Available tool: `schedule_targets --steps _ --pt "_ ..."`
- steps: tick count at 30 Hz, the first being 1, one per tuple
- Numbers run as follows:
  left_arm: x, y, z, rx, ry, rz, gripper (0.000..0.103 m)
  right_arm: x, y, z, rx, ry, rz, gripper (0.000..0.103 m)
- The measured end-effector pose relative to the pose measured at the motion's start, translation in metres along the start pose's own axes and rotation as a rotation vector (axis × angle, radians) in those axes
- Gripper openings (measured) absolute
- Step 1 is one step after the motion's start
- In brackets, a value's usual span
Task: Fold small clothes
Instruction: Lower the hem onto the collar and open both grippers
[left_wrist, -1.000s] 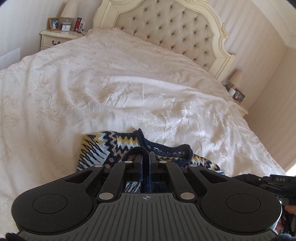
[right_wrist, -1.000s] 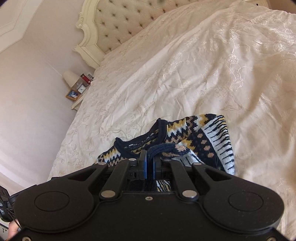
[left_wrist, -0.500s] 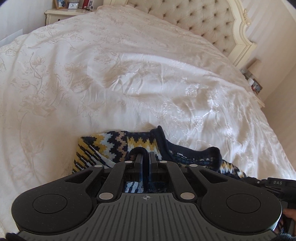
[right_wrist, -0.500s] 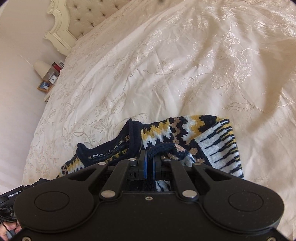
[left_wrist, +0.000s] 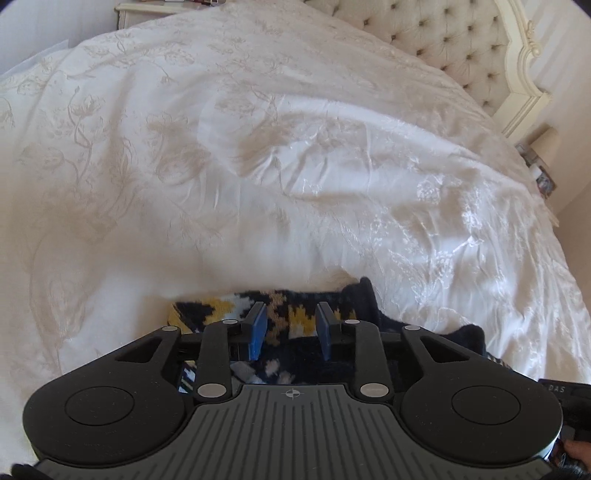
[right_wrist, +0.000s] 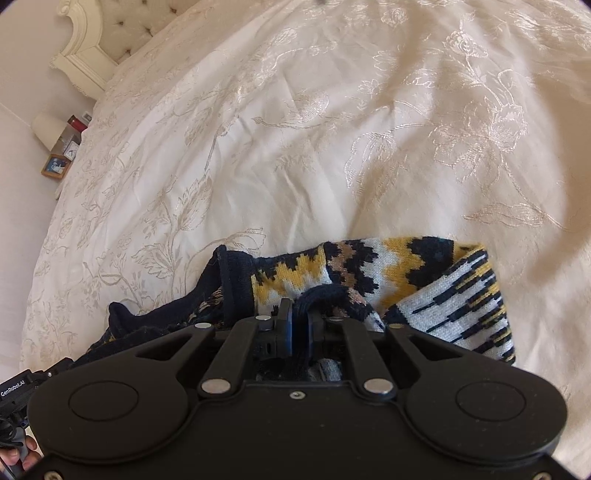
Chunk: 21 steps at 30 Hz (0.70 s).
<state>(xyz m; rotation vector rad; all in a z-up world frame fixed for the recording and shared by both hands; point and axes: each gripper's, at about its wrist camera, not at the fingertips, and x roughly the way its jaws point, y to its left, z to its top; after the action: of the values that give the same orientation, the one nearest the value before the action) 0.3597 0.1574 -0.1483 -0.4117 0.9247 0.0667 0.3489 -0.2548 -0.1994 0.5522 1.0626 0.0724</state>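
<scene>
Lying bunched on the near edge of the bed, the patterned sweater (right_wrist: 369, 273) shows navy, yellow, white and tan zigzag bands, with a dark ribbed neckline (right_wrist: 232, 280) to the left and a striped panel folded over on the right. The right gripper (right_wrist: 299, 317) has its jaws drawn nearly together on a dark ribbed fold of the knit, which humps up between the blue pads. The left gripper (left_wrist: 291, 325) stands with its jaws spread well apart, the blue pads (left_wrist: 258, 328) clear of one another and nothing pinched; the sweater (left_wrist: 284, 314) lies just under and beyond them, and whether the tips touch the knit cannot be told. Around the garment spreads a cream bedspread (right_wrist: 295, 129) embroidered with flowers, creased but bare in the middle and far parts. At the far end stands a tufted headboard (left_wrist: 450, 40) in a carved cream frame. A bedside table on the far left of the right wrist view carries a lamp (right_wrist: 46, 127), a small clock and a framed picture (right_wrist: 55, 166). A person's fingers (right_wrist: 14, 458) show at the lower left edge of that view.
</scene>
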Motion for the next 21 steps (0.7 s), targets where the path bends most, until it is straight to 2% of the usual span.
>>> schedule_targets --steps 2,4,6,7,9,13,18,21 --pt "-0.003 0.001 0.010 0.011 -0.012 0.016 0.028 -0.004 0.000 0.001 0.001 -0.016 0.007 0.019" --pt "-0.009 0.001 0.017 0.035 -0.033 0.021 0.028 -0.010 0.000 0.002 0.000 -0.037 0.013 0.026" --pt "-0.017 -0.002 0.020 0.071 -0.045 0.023 0.028 -0.021 -0.001 0.002 -0.001 -0.098 0.012 0.051" --pt "-0.021 -0.004 0.020 0.092 -0.046 0.025 0.029 -0.027 -0.001 0.004 -0.001 -0.136 0.007 0.055" --pt "-0.029 -0.009 0.017 0.134 -0.044 0.022 0.029 -0.036 -0.003 0.006 0.002 -0.169 0.004 0.056" --pt "-0.041 -0.024 -0.003 0.215 -0.014 -0.006 0.030 -0.049 0.005 0.006 -0.077 -0.149 0.004 0.056" --pt "-0.047 -0.049 -0.051 0.331 0.080 -0.057 0.031 -0.051 0.034 -0.024 -0.264 -0.062 0.013 0.056" --pt "-0.045 -0.062 -0.081 0.412 0.128 -0.060 0.032 -0.045 0.055 -0.054 -0.394 0.003 0.000 0.056"
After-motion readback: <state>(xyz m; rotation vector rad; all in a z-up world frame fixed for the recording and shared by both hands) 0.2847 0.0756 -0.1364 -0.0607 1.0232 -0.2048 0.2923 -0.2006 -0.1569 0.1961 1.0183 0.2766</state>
